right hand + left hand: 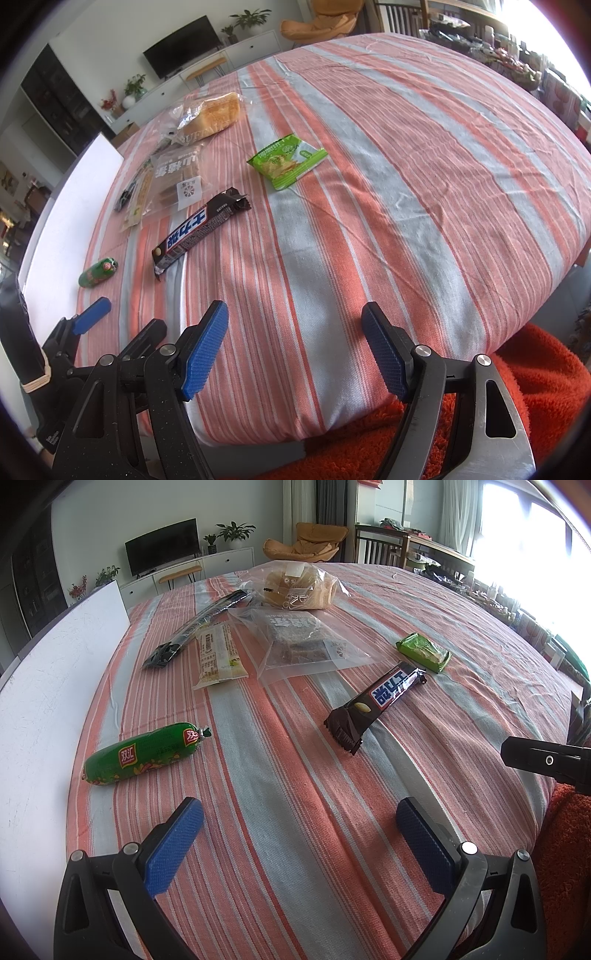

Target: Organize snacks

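We hold the left gripper [299, 834] and the right gripper [295, 347] over the striped tablecloth [369, 184], both with jaws spread wide and nothing between them. Nothing blocks the way ahead. Nearest lie a green sausage [142, 753] marked 双汇, close to the white board [44, 686], and a dark chocolate bar [380, 705] with white Chinese lettering. Beyond sit a green snack packet [286, 160], a clear bag [299, 642] of dark slices and bagged bread [295, 585].

Both wrist views look steeply down, close over striped tablecloth [280, 738]; share chocolate bar [195, 232].
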`<state>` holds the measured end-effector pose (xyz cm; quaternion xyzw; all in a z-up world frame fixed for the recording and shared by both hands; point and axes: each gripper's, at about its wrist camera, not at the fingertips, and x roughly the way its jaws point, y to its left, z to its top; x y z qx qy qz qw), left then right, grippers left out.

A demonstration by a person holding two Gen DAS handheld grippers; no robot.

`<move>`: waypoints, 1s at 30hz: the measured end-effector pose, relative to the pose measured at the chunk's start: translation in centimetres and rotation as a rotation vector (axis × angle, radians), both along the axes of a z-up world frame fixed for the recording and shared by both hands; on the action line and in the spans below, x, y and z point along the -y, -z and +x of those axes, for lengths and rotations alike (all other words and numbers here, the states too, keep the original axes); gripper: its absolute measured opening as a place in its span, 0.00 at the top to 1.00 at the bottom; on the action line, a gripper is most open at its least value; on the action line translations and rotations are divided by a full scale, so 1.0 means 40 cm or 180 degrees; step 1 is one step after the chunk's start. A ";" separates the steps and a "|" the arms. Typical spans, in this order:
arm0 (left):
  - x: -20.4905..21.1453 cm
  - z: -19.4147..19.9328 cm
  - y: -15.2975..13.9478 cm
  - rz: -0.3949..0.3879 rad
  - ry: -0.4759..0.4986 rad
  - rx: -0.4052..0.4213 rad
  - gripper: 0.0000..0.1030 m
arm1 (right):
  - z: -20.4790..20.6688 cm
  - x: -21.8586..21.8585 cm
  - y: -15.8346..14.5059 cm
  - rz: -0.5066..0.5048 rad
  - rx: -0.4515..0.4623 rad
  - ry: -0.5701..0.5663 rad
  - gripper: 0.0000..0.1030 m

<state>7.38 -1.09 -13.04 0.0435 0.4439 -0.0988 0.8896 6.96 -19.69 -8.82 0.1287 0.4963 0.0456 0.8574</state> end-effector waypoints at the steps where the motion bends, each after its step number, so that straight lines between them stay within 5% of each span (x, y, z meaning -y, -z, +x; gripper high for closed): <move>1: 0.000 0.002 -0.001 0.0002 0.0011 -0.0014 0.00 | 0.000 0.000 0.000 0.0004 0.0002 0.0003 0.25; 6: -0.004 0.024 -0.016 0.0038 0.0189 -0.0390 0.01 | 0.000 0.001 0.000 0.0000 0.0009 0.0008 0.25; 8: -0.018 0.043 -0.056 -0.0138 0.0352 -0.0591 0.03 | -0.001 0.001 -0.001 0.0020 0.0018 0.0007 0.25; 11: -0.078 0.092 -0.174 -0.0501 0.0404 -0.0478 0.03 | 0.002 0.000 0.001 0.0071 0.0010 0.0005 0.25; 15: -0.159 0.195 -0.268 -0.0596 0.0226 -0.0469 0.01 | 0.002 -0.004 0.000 0.0050 0.0009 -0.0017 0.25; 20: -0.166 0.276 -0.174 -0.0052 0.0279 -0.0923 0.02 | 0.001 -0.001 -0.001 0.0059 0.0037 0.0010 0.25; 26: -0.100 0.251 -0.139 0.0852 0.0907 -0.1045 0.02 | 0.002 0.005 0.002 0.0087 0.0017 0.0027 0.25; 30: -0.085 0.257 -0.099 0.1154 0.0973 -0.1223 0.02 | 0.002 0.001 0.002 0.0034 0.0008 0.0004 0.25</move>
